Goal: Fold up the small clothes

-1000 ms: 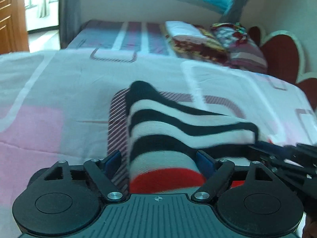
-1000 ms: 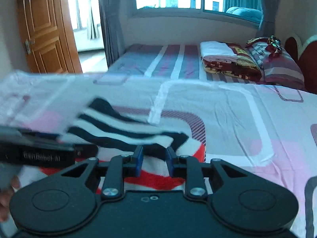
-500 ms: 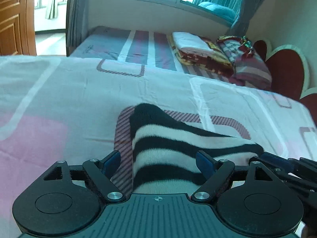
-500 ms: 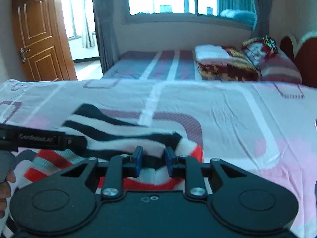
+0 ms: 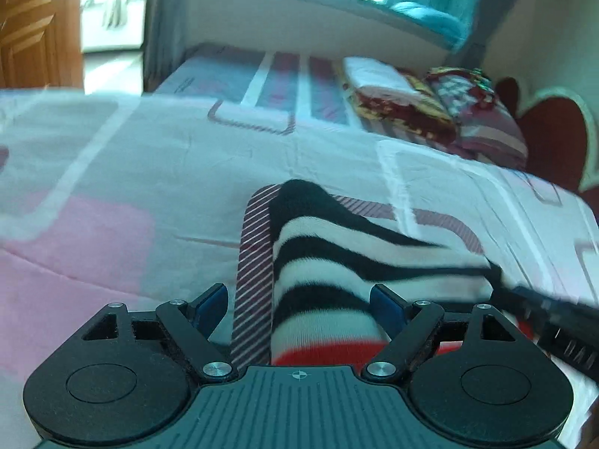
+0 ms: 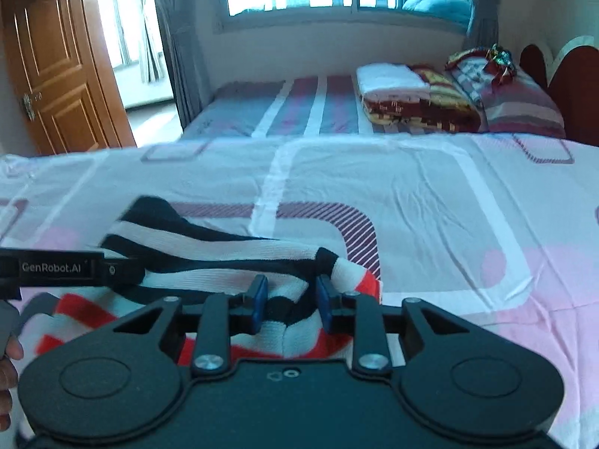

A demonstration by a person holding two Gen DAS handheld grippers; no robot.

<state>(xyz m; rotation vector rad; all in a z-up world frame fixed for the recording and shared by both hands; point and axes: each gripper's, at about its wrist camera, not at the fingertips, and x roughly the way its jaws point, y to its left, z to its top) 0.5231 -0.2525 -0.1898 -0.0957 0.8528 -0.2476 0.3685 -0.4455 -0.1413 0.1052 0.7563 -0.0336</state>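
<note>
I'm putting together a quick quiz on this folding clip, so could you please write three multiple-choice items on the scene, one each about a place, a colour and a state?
1. Where does the striped garment lie?
A. on the pink and white bedsheet
B. on the floor by the door
C. on the windowsill

2. Which colours are its stripes?
A. blue and yellow
B. black, white and red
C. green and grey

3. How does the left gripper stand?
A. shut flat on the sheet
B. open, fingers either side of the cloth
C. out of view

Answers:
1 A, the sheet shows all around it.
2 B, black and white bands up top, red near the right gripper.
3 B, a wide gap separates its blue pads.
</note>
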